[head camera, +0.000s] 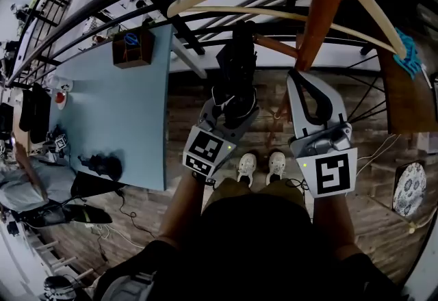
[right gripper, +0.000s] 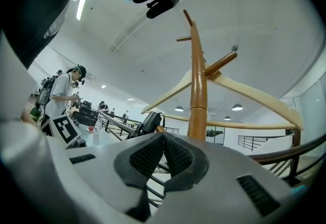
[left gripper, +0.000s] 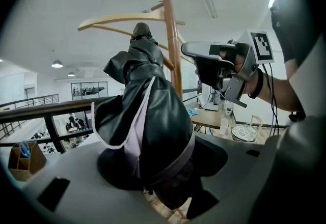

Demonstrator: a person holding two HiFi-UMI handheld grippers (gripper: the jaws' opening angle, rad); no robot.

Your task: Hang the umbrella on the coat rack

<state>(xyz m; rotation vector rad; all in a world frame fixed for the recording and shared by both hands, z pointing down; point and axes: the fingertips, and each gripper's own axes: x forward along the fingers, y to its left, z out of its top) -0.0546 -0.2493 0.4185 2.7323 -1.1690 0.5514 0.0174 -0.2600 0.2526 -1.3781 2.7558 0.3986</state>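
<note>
Landmark: coat rack, wooden pole with short pegs and long pale curved arms.

- Left tongs: pinching the umbrella low on its bundle, with the black folds filling the gap between the jaws. The umbrella is folded, black with a pale edge strip and a strap round it.
- Umbrella position: it is held up in the air, off the rack, and slants upward toward the pole. In the left gripper view its top end sits just left of the pole, level with the curved arms. Cannot tell whether it touches an arm or peg.
- Head view: the umbrella lies left of the pole, under the curved arms.
- Right tongs: pressed together, nothing between the pads. They are aimed at the pole from close by, a little to its left. No contact with the pole is visible.
- Tabletop: light blue, well left of the pole, carrying a small wooden box and other small items.
- Floor: wood planks. The person's pale shoes are near the pole's foot side, between the two tongs.
</note>
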